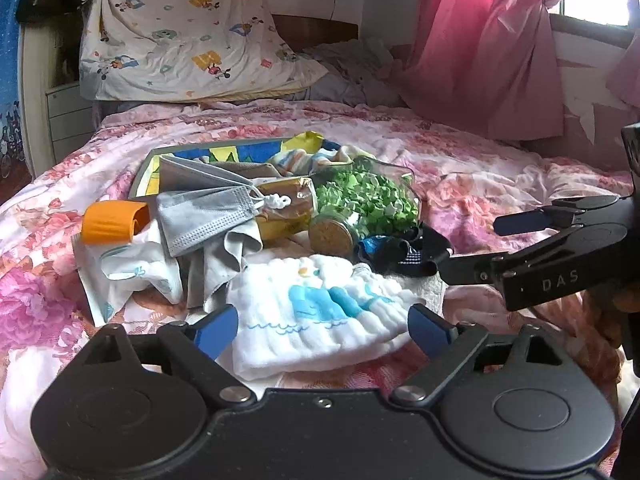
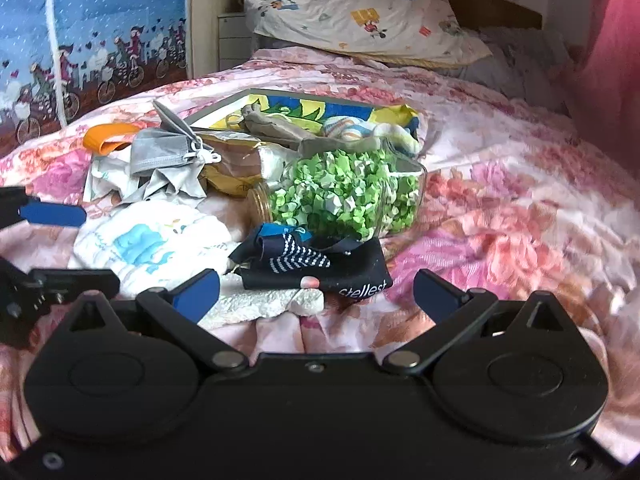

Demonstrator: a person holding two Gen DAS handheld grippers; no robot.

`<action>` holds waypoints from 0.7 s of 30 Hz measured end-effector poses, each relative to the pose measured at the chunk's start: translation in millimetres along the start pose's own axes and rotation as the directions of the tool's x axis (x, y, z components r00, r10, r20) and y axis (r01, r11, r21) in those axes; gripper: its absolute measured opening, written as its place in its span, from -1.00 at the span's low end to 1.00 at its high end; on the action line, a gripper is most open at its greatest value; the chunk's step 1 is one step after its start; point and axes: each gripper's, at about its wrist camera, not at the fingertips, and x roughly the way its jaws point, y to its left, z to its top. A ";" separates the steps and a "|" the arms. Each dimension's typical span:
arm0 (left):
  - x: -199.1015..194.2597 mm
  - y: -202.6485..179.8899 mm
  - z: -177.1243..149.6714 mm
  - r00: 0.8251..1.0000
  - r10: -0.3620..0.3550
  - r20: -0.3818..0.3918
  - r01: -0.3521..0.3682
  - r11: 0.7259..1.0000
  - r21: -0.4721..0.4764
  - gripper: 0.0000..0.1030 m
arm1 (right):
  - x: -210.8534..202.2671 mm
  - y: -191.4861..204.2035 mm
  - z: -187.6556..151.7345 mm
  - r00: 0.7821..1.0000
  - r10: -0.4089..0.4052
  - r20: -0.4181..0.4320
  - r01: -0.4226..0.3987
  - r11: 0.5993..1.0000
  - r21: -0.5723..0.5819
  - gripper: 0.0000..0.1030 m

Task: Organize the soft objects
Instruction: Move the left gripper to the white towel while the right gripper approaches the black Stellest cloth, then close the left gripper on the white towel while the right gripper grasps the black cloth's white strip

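1 pink floral bedspread (image 1: 460, 152) beneath pink curtain (image 1: 480, 40), cartoon pillow (image 1: 180, 32).

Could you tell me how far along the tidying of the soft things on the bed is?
Barely begun. A striped cloth already lies in the tray. Nothing is held: the left gripper stands open around the white towel, the right gripper open before the dark sock. The grey mask still waits.

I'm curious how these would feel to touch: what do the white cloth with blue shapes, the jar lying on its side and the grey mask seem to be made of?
White cloth: soft, matte puckered cotton gauze, probably. Jar: clear, glossy glass or plastic, with what looks like a cork stopper. Grey mask: thin, matte non-woven fabric, judging by its stitched edge.
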 end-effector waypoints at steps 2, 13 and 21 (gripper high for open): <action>2.5 -0.7 -0.3 1.000 -0.003 -0.008 0.003 1.000 0.005 0.73 | 3.1 -0.4 -2.6 1.000 0.017 -0.008 -0.017 1.000 0.015 0.89; 10.4 -6.3 -3.2 0.999 -0.026 -0.038 0.027 0.999 0.038 0.43 | 25.3 -1.8 -9.6 0.991 0.108 -0.085 -0.099 0.990 0.105 0.46; 11.7 -5.9 -4.0 0.998 -0.030 -0.047 0.031 0.999 0.028 0.08 | 35.5 -3.3 -10.3 0.981 0.183 -0.068 -0.169 0.971 0.171 0.24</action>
